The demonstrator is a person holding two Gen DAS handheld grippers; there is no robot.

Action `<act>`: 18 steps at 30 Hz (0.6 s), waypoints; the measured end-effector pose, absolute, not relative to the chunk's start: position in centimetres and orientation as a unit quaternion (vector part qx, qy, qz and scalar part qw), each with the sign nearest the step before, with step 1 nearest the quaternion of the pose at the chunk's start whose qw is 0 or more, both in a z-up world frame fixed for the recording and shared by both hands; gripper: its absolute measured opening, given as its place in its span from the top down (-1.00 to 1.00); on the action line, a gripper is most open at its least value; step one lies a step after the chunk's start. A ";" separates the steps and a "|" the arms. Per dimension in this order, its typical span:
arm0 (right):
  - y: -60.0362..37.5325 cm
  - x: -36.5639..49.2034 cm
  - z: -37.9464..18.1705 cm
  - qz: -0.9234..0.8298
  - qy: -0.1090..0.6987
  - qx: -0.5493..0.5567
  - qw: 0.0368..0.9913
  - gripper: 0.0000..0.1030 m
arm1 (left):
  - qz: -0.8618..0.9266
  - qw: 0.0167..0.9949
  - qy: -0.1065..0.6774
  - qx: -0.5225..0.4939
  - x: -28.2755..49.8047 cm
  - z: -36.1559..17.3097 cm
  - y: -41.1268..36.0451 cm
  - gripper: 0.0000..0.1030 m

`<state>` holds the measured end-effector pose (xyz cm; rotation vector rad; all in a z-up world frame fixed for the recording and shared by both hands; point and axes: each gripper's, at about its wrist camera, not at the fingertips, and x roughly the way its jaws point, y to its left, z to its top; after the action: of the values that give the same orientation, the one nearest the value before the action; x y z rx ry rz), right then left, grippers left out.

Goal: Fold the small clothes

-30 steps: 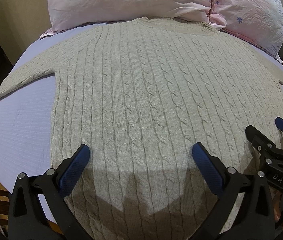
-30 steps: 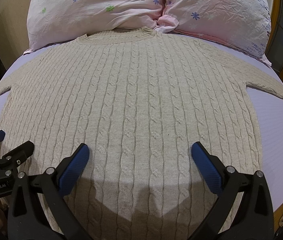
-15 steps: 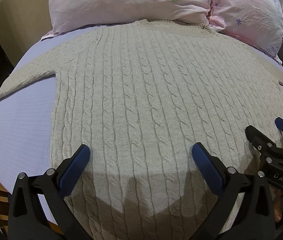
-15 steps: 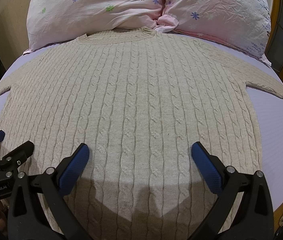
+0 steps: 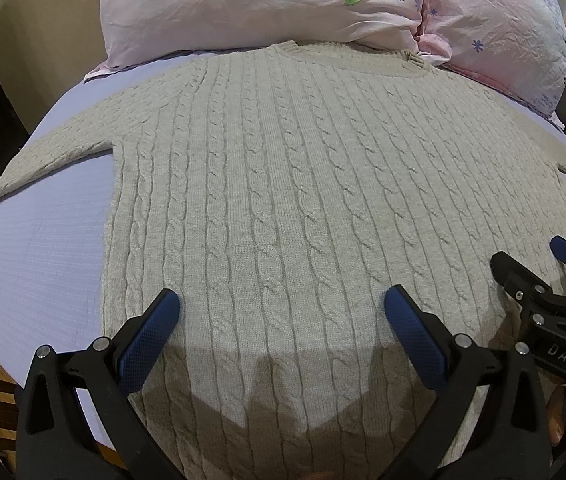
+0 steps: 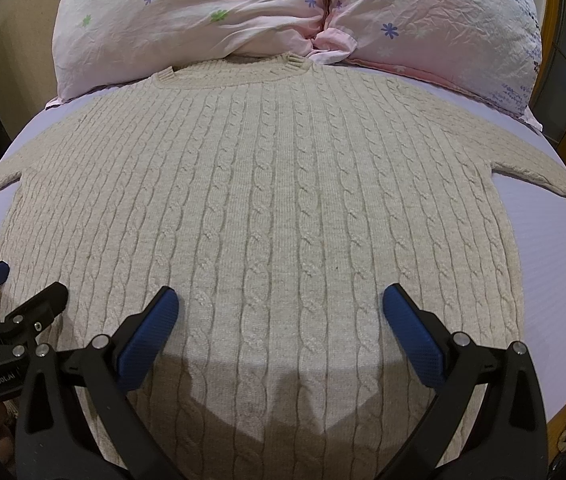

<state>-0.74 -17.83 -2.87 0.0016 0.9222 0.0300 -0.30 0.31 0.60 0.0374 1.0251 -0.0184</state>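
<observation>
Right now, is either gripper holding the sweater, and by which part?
Nothing is held. The left gripper and right gripper both hover with jaws wide open over the sweater, which lies flat.

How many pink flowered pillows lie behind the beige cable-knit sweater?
2: one pink flowered pillow behind the sweater's collar on the left, the other pillow touching it on the right.

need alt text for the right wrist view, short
A beige cable-knit sweater lies flat on a lavender bed sheet, collar toward two pink floral pillows. The right gripper hovers over the hem with jaws open, and the left gripper shows at the left edge.
</observation>
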 end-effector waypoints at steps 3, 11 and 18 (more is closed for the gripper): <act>-18.0 -0.4 -2.9 0.017 0.447 -0.001 0.894 -0.97 | -0.010 0.871 0.490 0.018 -0.3 0.6 0.4 -0.97; -19.7 -0.6 -2.0 0.084 0.433 0.002 0.897 -0.96 | -0.017 0.882 0.470 0.025 -0.5 0.5 0.5 -0.97; -42.2 1.8 2.6 -0.085 0.337 0.254 0.903 -0.97 | -0.049 0.924 0.380 -0.004 -1.1 2.5 3.6 -0.97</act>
<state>1.76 -42.16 2.63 0.5244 0.6967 -0.1754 -1.07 3.57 2.50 -0.0082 0.7809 -0.1000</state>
